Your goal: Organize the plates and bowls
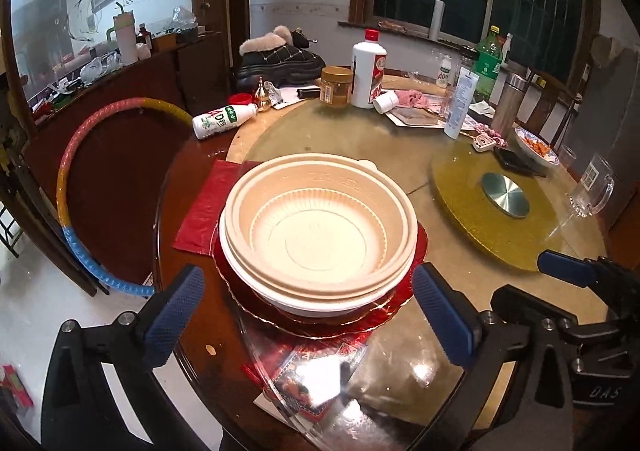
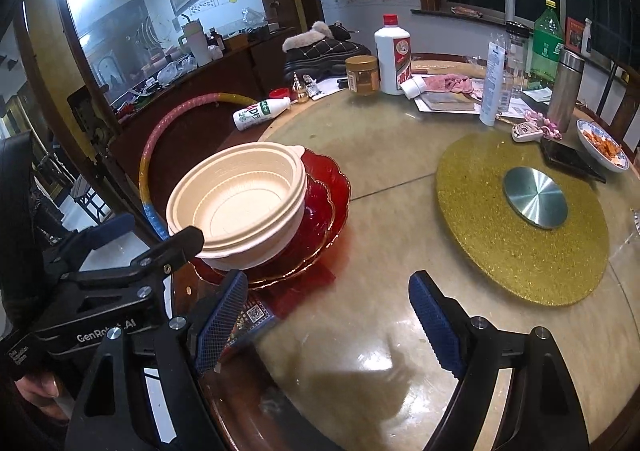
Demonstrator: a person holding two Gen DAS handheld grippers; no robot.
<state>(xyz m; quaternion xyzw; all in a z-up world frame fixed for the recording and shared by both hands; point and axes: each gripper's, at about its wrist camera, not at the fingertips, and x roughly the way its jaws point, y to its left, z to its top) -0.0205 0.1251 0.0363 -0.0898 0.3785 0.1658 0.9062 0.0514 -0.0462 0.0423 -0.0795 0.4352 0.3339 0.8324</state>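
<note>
The round tabletop (image 2: pixel 384 179) carries everything, with a gold glitter turntable (image 2: pixel 520 251) out toward 3 o'clock in the right wrist view and a clutter of bottles and jars along the far rim at 12 o'clock. The task's things sit as one stack near the tabletop's near-left edge: red scalloped plates (image 1: pixel 404 311) at the bottom, and nested on them the cream bowls (image 1: pixel 320 231), mouth up. Being round, the stack has no long axis to line up with; what matters is where its rim lies. From the left gripper (image 1: pixel 308 311) the stack sits dead ahead at 12 o'clock, centred between jaws that stand as wide as they go and hold nothing, one blue pad off each side of the stack's near edge without touching it. From the right gripper (image 2: pixel 328 323) the same stack lies off at about 10 o'clock, apart from its jaws, which are wide open and empty over bare tabletop. The left hand therefore looks the nearer and better lined up, should the stack need any further handling.
</note>
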